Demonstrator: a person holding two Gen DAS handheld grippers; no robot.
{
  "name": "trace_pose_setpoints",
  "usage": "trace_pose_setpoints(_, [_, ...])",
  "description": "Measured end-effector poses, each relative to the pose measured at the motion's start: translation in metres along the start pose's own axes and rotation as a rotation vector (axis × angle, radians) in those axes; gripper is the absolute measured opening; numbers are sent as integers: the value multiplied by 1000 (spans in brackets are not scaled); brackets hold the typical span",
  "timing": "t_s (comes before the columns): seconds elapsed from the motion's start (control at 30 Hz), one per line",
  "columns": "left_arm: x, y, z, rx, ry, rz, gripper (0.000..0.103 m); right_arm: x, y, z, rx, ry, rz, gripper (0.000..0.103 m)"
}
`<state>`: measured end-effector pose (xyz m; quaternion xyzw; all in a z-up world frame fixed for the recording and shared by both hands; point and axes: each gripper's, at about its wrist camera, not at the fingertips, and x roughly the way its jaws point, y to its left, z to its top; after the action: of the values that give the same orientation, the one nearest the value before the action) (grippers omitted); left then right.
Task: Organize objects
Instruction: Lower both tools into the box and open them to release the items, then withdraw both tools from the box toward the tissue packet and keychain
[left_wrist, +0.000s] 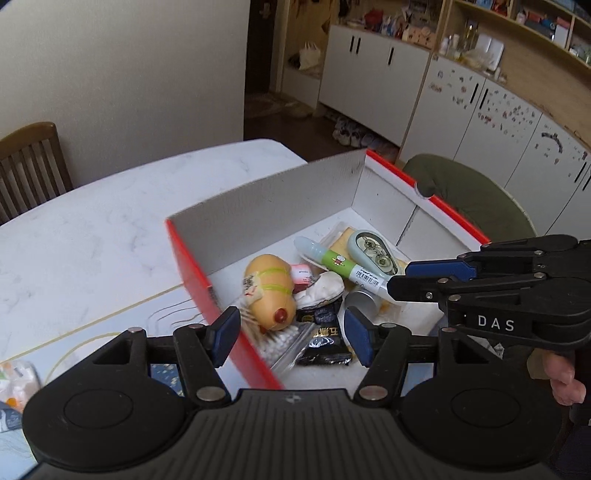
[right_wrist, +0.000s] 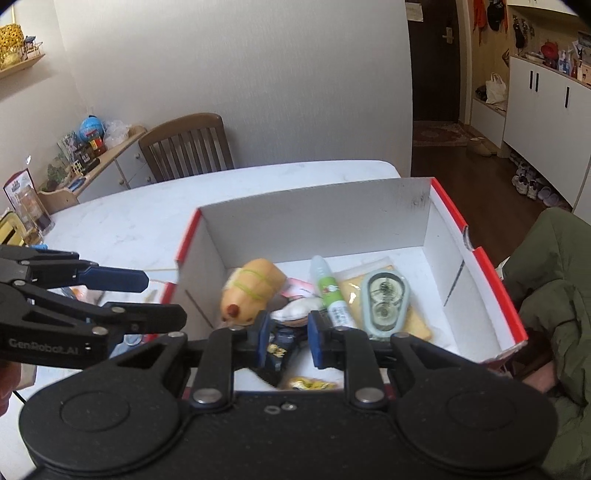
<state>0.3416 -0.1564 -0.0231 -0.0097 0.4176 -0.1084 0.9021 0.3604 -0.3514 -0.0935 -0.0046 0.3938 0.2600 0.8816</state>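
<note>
A red-and-white cardboard box (left_wrist: 192, 266) (right_wrist: 495, 291) stands on the white table. In it lie a yellow plush toy (left_wrist: 271, 291) (right_wrist: 251, 291), a green glue stick (left_wrist: 340, 264) (right_wrist: 328, 291), a correction-tape dispenser (left_wrist: 373, 251) (right_wrist: 386, 301), a black snack packet (left_wrist: 325, 339) (right_wrist: 277, 350), cotton swabs (left_wrist: 282, 341) and a silver can (left_wrist: 364, 301). My left gripper (left_wrist: 291, 332) is open and straddles the box's left wall. My right gripper (right_wrist: 286, 341) is open and empty above the black packet; it also shows in the left wrist view (left_wrist: 406, 277).
The white marble table (left_wrist: 110, 229) (right_wrist: 122, 218) holds small packets (left_wrist: 14, 380) at its near left. A wooden chair (right_wrist: 188, 147) stands behind it, and a green jacket (right_wrist: 554, 295) hangs at the right. White cabinets (left_wrist: 480, 122) line the far wall.
</note>
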Motion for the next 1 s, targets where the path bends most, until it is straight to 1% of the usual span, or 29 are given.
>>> trace_pose_setpoints(0.07, [-11, 6, -4, -11, -14, -21, 61, -4, 10, -1, 4, -4, 0, 22])
trace_pose_setpoints(0.37, [-61, 43, -30, -16, -70, -25, 61, -17, 66, -4, -3, -35, 10, 22])
trace_pose_setpoints(0.57, [-88, 70, -52, -16, -86, -24, 62, -18, 105, -10, -12, -34, 26, 23])
trace_pose_setpoints(0.67, [-101, 85, -63, -21, -95, -26, 70, -17, 124, -13, -20, -30, 37, 23])
trace_pose_setpoints(0.73, [-109, 95, -71, -32, -101, -31, 70, -16, 136, -15, -28, -26, 47, 23])
trace_pose_setpoints(0.93, [-132, 125, -93, -55, -121, -11, 70, -13, 171, -21, -46, -25, 69, 25])
trace_pose_setpoints(0.97, [-136, 130, -97, -61, -125, -7, 72, -12, 176, -21, -50, -23, 73, 28])
trace_pose_setpoints(1.0, [-140, 136, -101, -70, -128, -1, 77, -12, 181, -23, -54, -20, 76, 34])
